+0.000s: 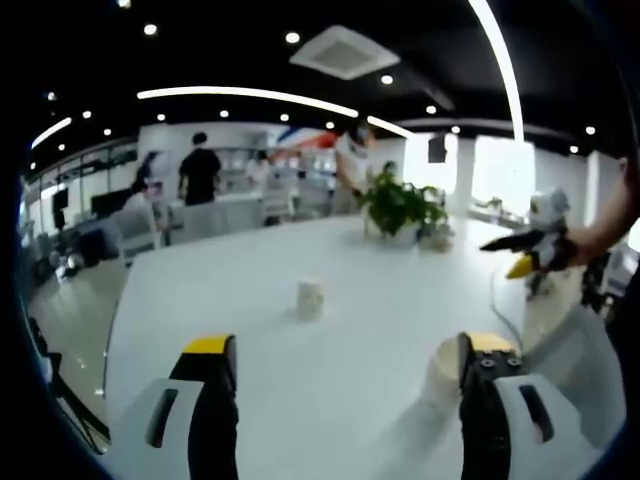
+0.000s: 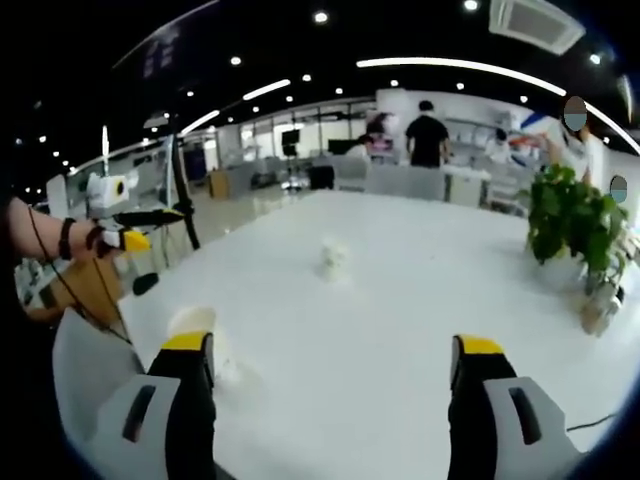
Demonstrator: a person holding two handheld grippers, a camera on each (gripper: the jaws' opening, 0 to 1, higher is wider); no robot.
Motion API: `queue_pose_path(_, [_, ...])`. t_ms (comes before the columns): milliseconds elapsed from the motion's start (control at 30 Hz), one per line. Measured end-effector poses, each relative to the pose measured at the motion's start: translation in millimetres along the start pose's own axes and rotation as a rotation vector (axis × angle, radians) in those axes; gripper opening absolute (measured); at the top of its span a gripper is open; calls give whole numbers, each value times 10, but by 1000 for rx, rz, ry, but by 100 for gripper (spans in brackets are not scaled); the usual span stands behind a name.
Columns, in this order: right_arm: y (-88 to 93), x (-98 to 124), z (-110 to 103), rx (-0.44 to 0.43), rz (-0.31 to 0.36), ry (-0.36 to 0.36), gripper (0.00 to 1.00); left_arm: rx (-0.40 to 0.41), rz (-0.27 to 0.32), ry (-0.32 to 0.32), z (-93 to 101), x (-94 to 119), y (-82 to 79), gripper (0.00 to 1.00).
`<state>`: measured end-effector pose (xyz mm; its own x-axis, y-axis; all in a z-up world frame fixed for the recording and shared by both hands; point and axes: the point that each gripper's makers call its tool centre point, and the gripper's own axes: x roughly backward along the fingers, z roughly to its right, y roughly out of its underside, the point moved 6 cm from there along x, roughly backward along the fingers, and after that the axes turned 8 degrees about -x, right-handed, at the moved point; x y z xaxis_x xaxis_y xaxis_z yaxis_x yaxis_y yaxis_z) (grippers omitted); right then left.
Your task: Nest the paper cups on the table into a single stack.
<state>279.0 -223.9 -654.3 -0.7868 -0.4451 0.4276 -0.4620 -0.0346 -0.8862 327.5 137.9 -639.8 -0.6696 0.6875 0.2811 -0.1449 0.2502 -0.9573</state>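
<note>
Left gripper (image 1: 345, 372) hovers over the white table (image 1: 380, 290), jaws spread wide — nothing between them. A paper cup (image 1: 311, 298) stands upright dead ahead, long axis vertical, well beyond the tips. Another cup (image 1: 444, 368) sits just beside its right jaw. Right gripper (image 2: 332, 362) — jaws also apart, a cup (image 2: 192, 322) near its left jaw, a far one (image 2: 332, 257) straight ahead.

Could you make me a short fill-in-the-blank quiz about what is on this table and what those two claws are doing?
1. The table is ____ in colour.
2. The jaws of the left gripper and the right gripper stand ____, holding nothing.
3. The paper cup out on the table stands ____.
4. Near the table's far edge grows a potted ____.

Missing words: white; open; upright; plant.
</note>
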Motion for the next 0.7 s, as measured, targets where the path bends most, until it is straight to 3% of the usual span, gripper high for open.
queue_pose_path(700, [54,-38,2,-42,-10,-46,92,-30,-38,-25,-180,-386,-94,89])
